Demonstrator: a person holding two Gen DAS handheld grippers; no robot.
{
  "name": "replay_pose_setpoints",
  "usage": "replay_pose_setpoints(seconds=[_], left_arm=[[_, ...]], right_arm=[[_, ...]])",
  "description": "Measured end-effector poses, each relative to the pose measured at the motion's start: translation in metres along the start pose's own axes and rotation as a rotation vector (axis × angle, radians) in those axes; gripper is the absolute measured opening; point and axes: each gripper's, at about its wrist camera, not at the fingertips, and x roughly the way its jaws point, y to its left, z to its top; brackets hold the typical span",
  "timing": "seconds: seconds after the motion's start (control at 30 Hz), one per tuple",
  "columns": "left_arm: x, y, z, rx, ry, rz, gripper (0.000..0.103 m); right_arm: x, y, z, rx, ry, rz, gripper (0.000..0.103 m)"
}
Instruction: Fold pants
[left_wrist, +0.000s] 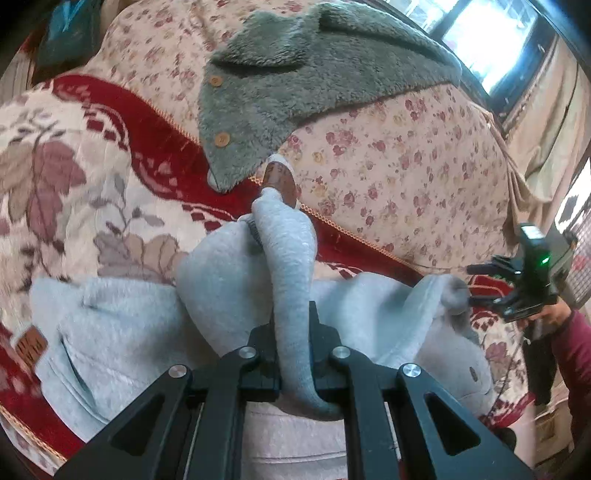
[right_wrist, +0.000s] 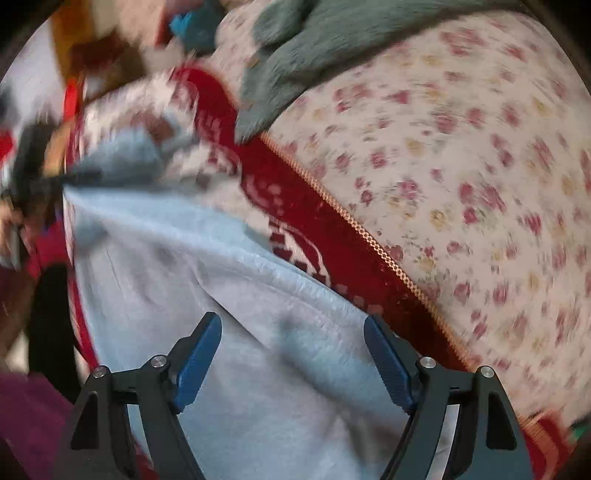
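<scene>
The light grey pants (left_wrist: 122, 332) lie crumpled on a red and cream floral blanket (left_wrist: 74, 177). My left gripper (left_wrist: 293, 317) is shut on a raised fold of the pants, which runs forward to a brown leather patch (left_wrist: 280, 181). In the left wrist view my right gripper (left_wrist: 469, 284) is at the right, its fingers by the pants' edge. In the blurred right wrist view the right gripper (right_wrist: 291, 332) is open, its blue pads (right_wrist: 199, 354) spread just above the pants (right_wrist: 221, 280), holding nothing.
A grey-green fleece garment with wooden buttons (left_wrist: 295, 81) lies on a pink flowered cushion (left_wrist: 406, 166) behind the pants. A second brown patch (left_wrist: 31, 347) shows at the pants' left. A window (left_wrist: 491, 40) is at the upper right. The person's maroon sleeve (left_wrist: 576, 354) is at the right.
</scene>
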Motion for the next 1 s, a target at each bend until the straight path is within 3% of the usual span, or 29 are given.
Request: replay_pose_setpoints(seconds=[0.1, 0.2, 0.27, 0.3, 0.37, 0.43, 0.53, 0.73, 0.87, 1.0], left_arm=[[0.001, 0.002, -0.002, -0.005, 0.004, -0.004, 0.009], [0.002, 0.001, 0.000, 0.002, 0.013, -0.004, 0.009], [0.004, 0.001, 0.004, 0.004, 0.014, -0.004, 0.009], [0.006, 0.000, 0.006, 0.005, 0.014, -0.002, 0.009], [0.010, -0.001, 0.015, 0.006, 0.010, 0.005, 0.009], [0.011, -0.004, 0.028, -0.002, -0.003, 0.003, 0.009], [0.009, -0.013, 0.054, 0.007, -0.038, 0.013, 0.010], [-0.003, -0.037, 0.094, 0.019, -0.127, -0.046, 0.010], [-0.022, -0.042, 0.083, 0.015, -0.171, -0.092, 0.010], [-0.037, -0.017, 0.038, -0.033, -0.161, -0.081, 0.010]], right_arm=[[0.029, -0.004, 0.010, -0.089, 0.063, -0.046, 0.084], [0.054, -0.019, 0.019, -0.087, 0.128, -0.025, 0.082], [0.065, -0.018, 0.020, -0.107, 0.170, 0.015, 0.063], [0.068, -0.011, 0.019, -0.138, 0.188, 0.016, 0.039], [0.069, 0.003, 0.017, -0.202, 0.207, -0.017, 0.023], [0.063, 0.009, 0.014, -0.214, 0.227, -0.060, 0.014], [0.036, 0.007, 0.013, -0.215, 0.199, -0.142, 0.012], [-0.046, -0.001, 0.015, -0.136, 0.082, -0.317, 0.011], [-0.096, 0.020, -0.001, -0.097, 0.010, -0.340, 0.011], [-0.123, 0.069, -0.036, -0.074, -0.054, -0.263, 0.011]])
